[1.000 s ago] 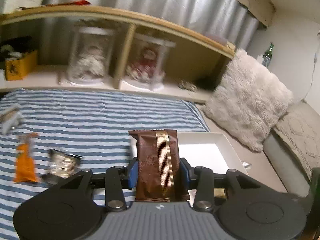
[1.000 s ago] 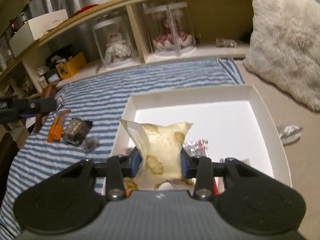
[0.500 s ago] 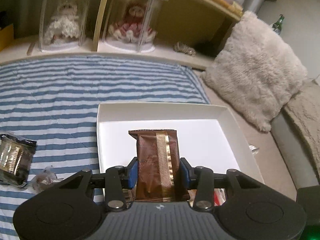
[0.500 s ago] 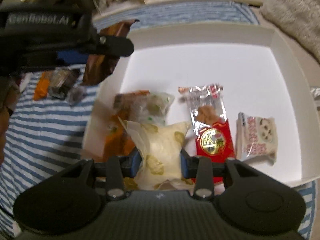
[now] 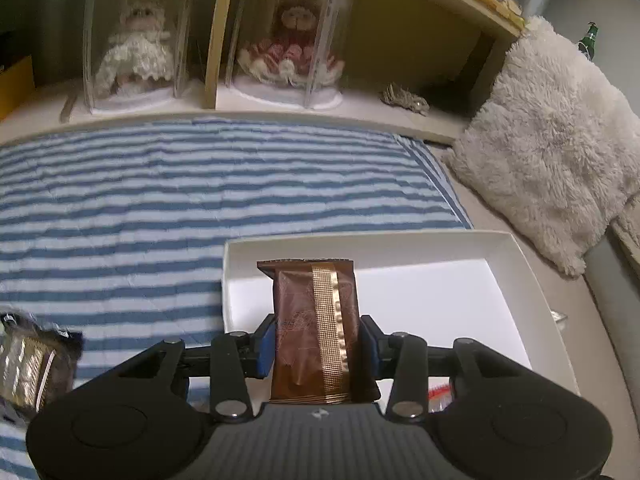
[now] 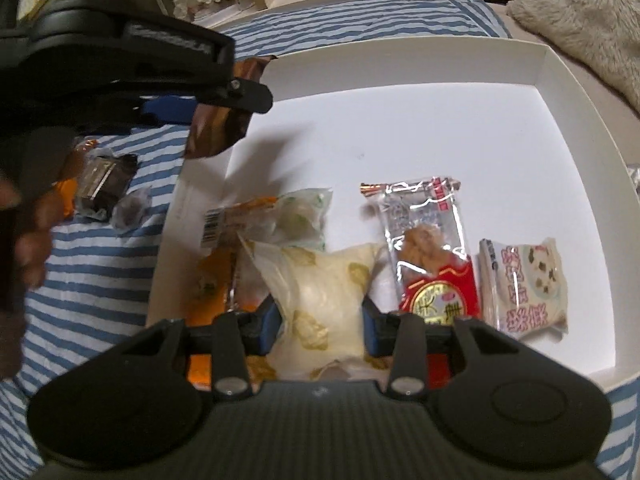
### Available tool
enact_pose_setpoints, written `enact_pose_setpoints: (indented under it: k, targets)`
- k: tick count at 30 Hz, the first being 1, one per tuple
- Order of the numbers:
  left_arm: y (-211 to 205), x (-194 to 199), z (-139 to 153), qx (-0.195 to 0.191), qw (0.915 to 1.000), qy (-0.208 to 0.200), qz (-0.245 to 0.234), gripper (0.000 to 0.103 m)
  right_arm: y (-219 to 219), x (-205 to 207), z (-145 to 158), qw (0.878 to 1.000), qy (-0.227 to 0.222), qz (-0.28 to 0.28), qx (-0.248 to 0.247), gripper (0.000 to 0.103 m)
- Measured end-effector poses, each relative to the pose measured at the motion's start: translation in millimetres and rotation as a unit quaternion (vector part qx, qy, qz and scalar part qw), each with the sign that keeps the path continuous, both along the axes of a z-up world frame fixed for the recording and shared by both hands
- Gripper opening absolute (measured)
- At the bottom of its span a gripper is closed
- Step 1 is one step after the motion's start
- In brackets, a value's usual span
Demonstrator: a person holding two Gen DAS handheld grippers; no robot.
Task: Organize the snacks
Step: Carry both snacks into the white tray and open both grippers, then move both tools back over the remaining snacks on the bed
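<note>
While letting go over a crowded corner, easy to spoil the order in the box. In the right gripper, between jaws only narrowly apart and now opening, a cream packet, low in the near left part of the white box and seemingly resting partly on an orange packet and a green-white packet. Likely to slide or tip off that pile once freed, and perhaps to cover the red packet just beside it. Better to set down flat on bare floor of the box.

In the left gripper, jaws narrow and pressed on both sides of a brown packet, held upright above the left wall of the box. If dropped from there, may strike the rim and fall out on the striped blanket, near the dark packet lying there. Also some danger of knocking the two grippers together, being so near over the same corner.
</note>
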State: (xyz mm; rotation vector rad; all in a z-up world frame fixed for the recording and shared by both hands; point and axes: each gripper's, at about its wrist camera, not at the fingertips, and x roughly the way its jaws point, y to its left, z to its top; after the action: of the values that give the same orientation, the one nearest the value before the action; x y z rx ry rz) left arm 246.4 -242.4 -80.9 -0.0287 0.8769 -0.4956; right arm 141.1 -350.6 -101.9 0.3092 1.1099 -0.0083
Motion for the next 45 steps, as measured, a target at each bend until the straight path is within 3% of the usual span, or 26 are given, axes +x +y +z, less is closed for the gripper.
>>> enact_pose_setpoints:
  k: [1, 2, 4, 18, 35, 37, 40, 45]
  targets:
    - [1, 0, 0, 0.003, 1.0000, -0.004, 0.000, 0.051, 1, -2, 1, 1.000, -0.001, -0.001, -0.002, 0.053]
    - [2, 1, 1, 0.006, 1.0000, -0.005, 0.001, 0.058, 2, -4, 3, 1.000, -0.004, -0.002, -0.005, 0.066]
    - [6, 1, 1, 0.008, 1.0000, -0.004, 0.002, 0.066, -6, -7, 12, 1.000, -0.023, -0.002, -0.014, 0.075]
    - [29, -21, 10, 0.031, 0.9994, 0.000, -0.019, 0.079, -29, -27, 32, 0.999, -0.035, -0.039, -0.002, 0.077]
    - [61, -67, 29, 0.067, 0.9972, 0.000, -0.031, 0.095, -20, -40, 47, 0.997, -0.044, -0.044, -0.041, 0.095]
    - [67, -72, 30, 0.075, 0.9967, 0.000, -0.030, 0.103, -19, -42, 50, 0.997, -0.045, -0.042, -0.043, 0.097]
    - [76, -80, 32, 0.086, 0.9960, 0.001, -0.026, 0.103, -14, -44, 55, 0.996, -0.055, -0.032, -0.062, 0.102]
    - [93, -94, 32, 0.090, 0.9957, 0.003, -0.020, 0.103, -10, -49, 61, 0.996, -0.057, -0.024, -0.071, 0.102]
